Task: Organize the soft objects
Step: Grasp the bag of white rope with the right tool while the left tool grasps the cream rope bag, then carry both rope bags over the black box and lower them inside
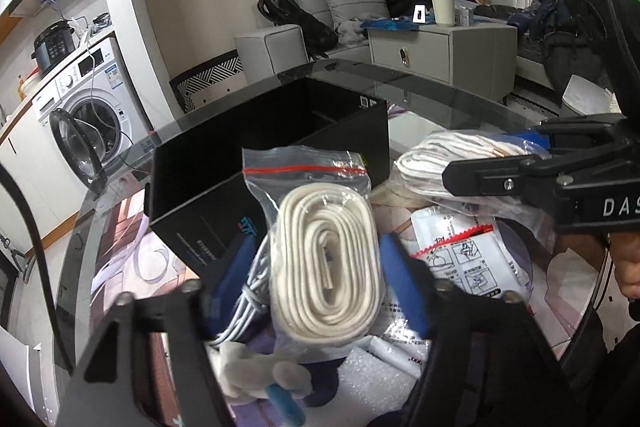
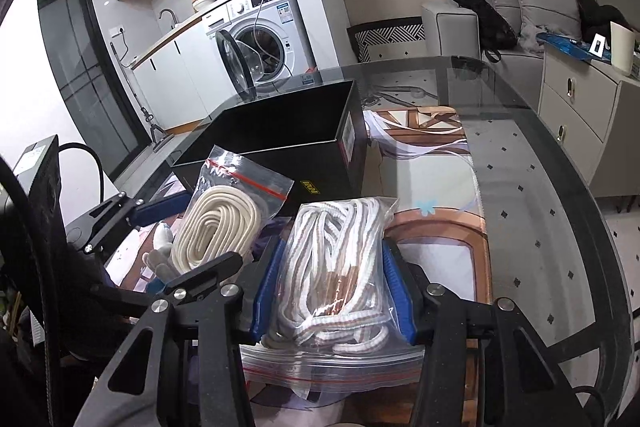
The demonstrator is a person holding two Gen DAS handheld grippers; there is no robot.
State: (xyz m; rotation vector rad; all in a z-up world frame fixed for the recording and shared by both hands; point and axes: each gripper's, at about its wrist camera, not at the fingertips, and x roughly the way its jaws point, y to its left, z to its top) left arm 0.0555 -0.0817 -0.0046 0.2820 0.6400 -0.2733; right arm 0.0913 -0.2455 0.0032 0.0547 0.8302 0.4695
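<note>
My left gripper [image 1: 320,263] is shut on a zip bag of coiled cream rope [image 1: 326,271], held upright just in front of an open black box [image 1: 248,163]. The same bag shows in the right wrist view [image 2: 218,227]. My right gripper [image 2: 332,279] is shut on a zip bag of white and brown striped rope [image 2: 336,275], held above the glass table to the right of the box [image 2: 280,135]. That bag also shows in the left wrist view [image 1: 448,155], with the right gripper's fingers [image 1: 492,175] on it.
Under the left gripper lie a grey cable bundle [image 1: 248,307], a white glove [image 1: 256,375], a printed white packet [image 1: 468,259] and a foam sheet [image 1: 380,383]. The round glass table [image 2: 520,187] extends right. A washing machine [image 2: 264,31] and a drawer cabinet [image 2: 580,107] stand beyond.
</note>
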